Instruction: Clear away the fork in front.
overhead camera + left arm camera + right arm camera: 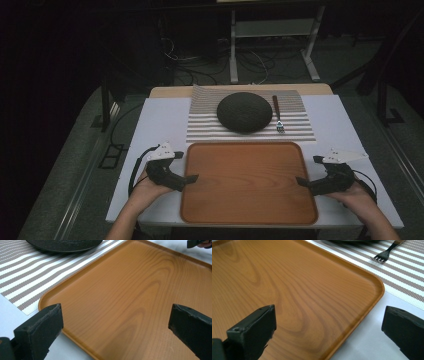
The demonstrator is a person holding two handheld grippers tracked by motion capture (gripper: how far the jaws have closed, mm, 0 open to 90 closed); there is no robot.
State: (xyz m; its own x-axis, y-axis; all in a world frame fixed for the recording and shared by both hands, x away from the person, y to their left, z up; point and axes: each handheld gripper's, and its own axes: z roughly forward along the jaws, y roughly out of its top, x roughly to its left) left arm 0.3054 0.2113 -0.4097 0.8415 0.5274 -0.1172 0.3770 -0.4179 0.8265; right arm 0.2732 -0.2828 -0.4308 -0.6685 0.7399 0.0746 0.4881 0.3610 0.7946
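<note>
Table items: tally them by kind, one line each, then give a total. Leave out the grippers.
Wooden tray: 1
Dark round plate: 1
Fork: 1
Striped placemat: 1
Total: 4

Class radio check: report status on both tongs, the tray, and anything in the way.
Left tongs and right tongs open, one at each side edge of the tray. Tray bare, flat on the table. Plate and fork on the mat beyond, apart.
</note>
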